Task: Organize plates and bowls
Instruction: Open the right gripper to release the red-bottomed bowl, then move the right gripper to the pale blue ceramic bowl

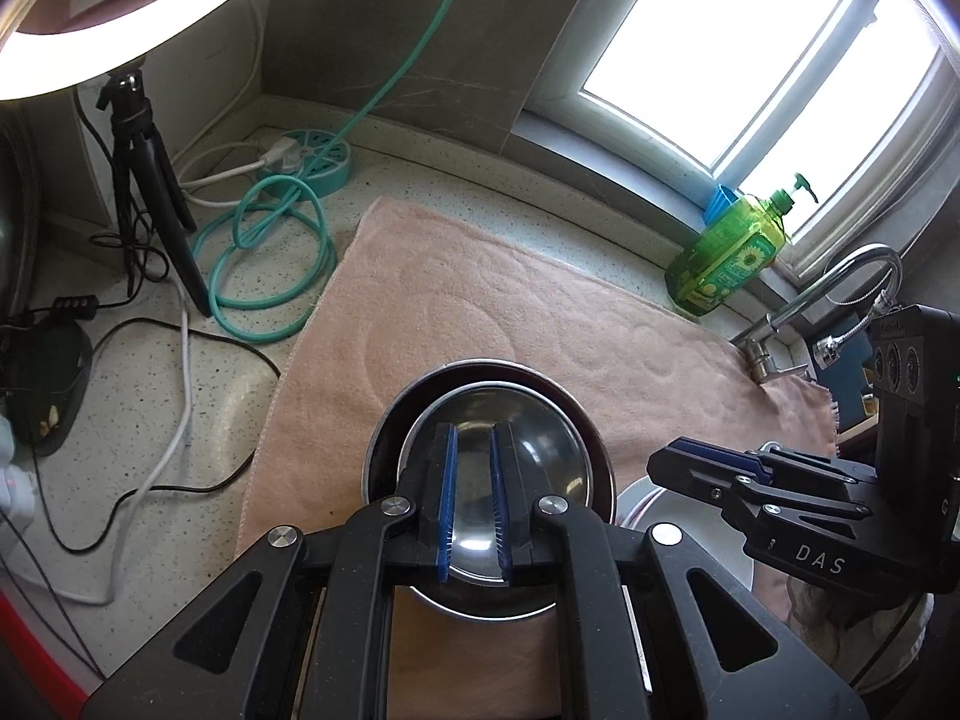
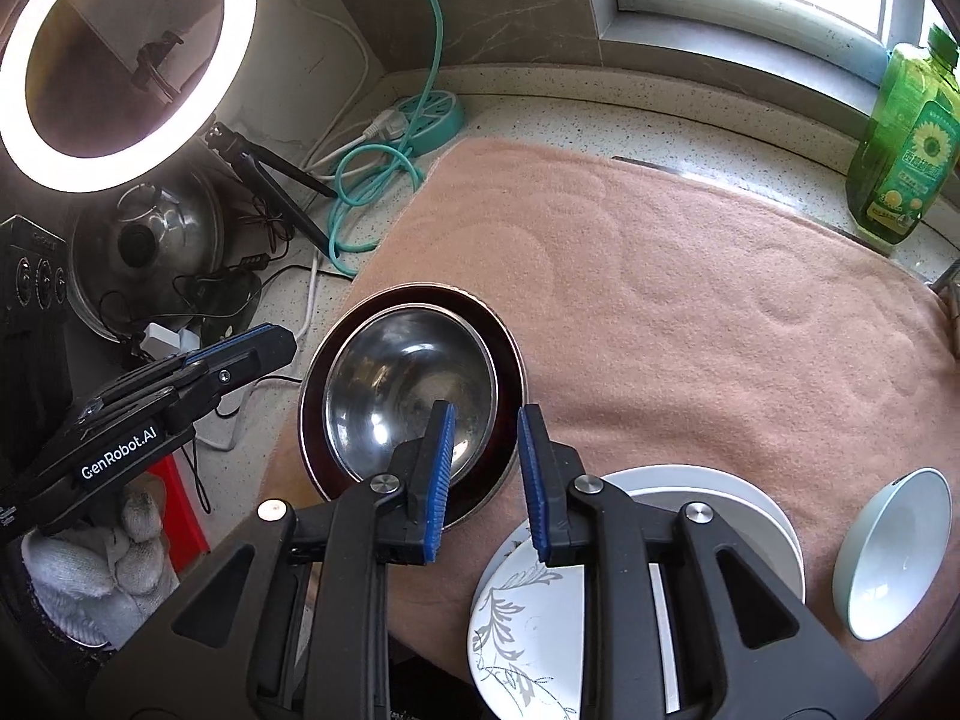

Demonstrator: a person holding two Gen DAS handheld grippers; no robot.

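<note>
A shiny steel bowl (image 1: 540, 456) (image 2: 396, 372) sits nested inside a wider dark-rimmed steel dish (image 1: 420, 387) (image 2: 510, 360) on a pink towel (image 2: 690, 300). My left gripper (image 1: 474, 432) (image 2: 282, 342) hovers over the bowl, shut, its blue pads holding nothing. My right gripper (image 2: 487, 411) (image 1: 666, 459) hangs just right of the bowl's near rim, a little open, with nothing between its pads. Below it lies a stack of white plates (image 2: 720, 492) (image 1: 636, 501) with a floral plate (image 2: 528, 612) leaning on it. A pale bowl (image 2: 894, 552) stands tilted at the far right.
A green soap bottle (image 2: 906, 144) (image 1: 726, 252) stands by the window sill, with a faucet (image 1: 840, 282) beside it. At the left are a ring light (image 2: 120, 60) on a tripod, a teal cable (image 1: 270, 276), loose wires and a pot lid (image 2: 144, 240). A gloved hand (image 2: 90, 570) holds the left gripper.
</note>
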